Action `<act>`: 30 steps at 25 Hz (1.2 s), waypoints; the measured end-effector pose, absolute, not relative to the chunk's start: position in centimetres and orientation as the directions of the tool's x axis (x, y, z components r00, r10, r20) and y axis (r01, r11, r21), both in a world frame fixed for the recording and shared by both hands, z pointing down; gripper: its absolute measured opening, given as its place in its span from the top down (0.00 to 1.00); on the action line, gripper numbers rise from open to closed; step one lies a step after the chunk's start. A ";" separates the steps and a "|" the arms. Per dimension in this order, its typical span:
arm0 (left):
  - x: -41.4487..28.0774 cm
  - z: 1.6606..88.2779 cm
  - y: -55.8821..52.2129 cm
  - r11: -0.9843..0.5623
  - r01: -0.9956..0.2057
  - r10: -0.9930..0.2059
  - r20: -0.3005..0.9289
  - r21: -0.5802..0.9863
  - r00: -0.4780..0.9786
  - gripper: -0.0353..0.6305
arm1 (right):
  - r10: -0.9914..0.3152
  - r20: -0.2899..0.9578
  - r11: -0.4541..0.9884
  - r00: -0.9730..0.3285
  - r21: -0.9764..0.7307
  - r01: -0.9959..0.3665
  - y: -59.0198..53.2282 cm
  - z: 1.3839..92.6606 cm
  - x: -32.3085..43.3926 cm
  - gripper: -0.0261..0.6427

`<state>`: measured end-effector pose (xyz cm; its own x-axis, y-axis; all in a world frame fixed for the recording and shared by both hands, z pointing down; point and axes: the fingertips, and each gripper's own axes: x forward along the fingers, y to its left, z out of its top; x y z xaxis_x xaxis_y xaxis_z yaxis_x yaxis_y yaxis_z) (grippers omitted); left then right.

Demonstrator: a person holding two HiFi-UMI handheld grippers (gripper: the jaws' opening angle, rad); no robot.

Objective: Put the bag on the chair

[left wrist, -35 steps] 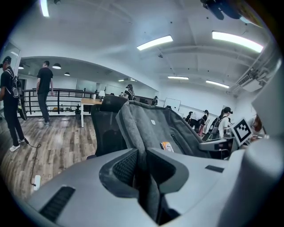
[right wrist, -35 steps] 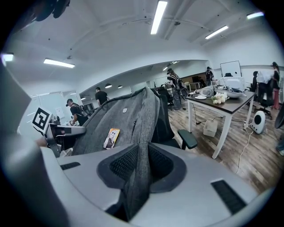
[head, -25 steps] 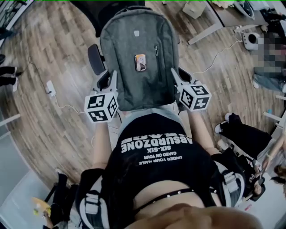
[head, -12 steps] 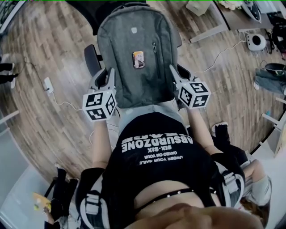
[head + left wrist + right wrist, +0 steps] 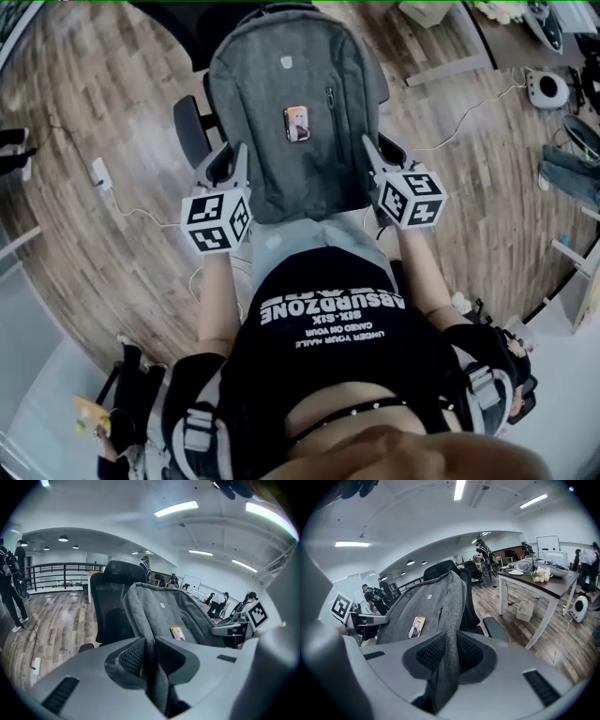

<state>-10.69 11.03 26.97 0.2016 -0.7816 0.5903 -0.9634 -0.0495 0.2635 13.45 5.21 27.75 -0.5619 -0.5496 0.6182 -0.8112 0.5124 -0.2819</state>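
Observation:
A grey backpack (image 5: 291,112) with a small picture tag on its front lies tilted against the black office chair (image 5: 192,131), over seat and backrest. My left gripper (image 5: 225,169) is shut on the bag's left edge; grey fabric (image 5: 152,667) is pinched between its jaws. My right gripper (image 5: 375,157) is shut on the bag's right edge, with fabric (image 5: 447,667) squeezed between its pads. In the left gripper view the bag (image 5: 173,616) leans on the chair back (image 5: 117,602). The right gripper view shows the bag (image 5: 436,606) and the chair armrest (image 5: 497,629).
Wooden floor (image 5: 103,112) surrounds the chair, with a white power strip and cable (image 5: 98,173) at the left. A table (image 5: 539,585) stands at the right with a white box (image 5: 525,610) under it. Several people stand in the background. My own body fills the lower head view.
Both grippers and the bag have shifted only slightly in the head view; the grip on both edges is unchanged.

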 end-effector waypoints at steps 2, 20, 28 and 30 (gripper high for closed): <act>-10.7 27.7 10.4 -0.047 -0.963 -0.774 0.599 0.266 0.203 0.84 | -0.546 0.625 0.512 -0.558 -0.278 -0.813 4.5 28.4 13.5 0.84; -9.9 35.0 6.2 -0.036 -0.964 -0.693 0.689 0.262 0.213 0.84 | -0.504 0.696 0.487 -0.511 -0.260 -0.834 0.3 35.0 14.0 0.84; -10.3 38.5 4.6 -0.013 -0.966 -0.676 0.710 0.258 0.199 0.84 | -0.488 0.717 0.476 -0.497 -0.259 -0.841 -1.6 38.4 13.5 0.84; -10.3 39.3 4.4 -0.012 -0.967 -0.671 0.715 0.255 0.197 0.84 | -0.484 0.723 0.469 -0.493 -0.261 -0.844 -1.8 39.2 13.5 0.84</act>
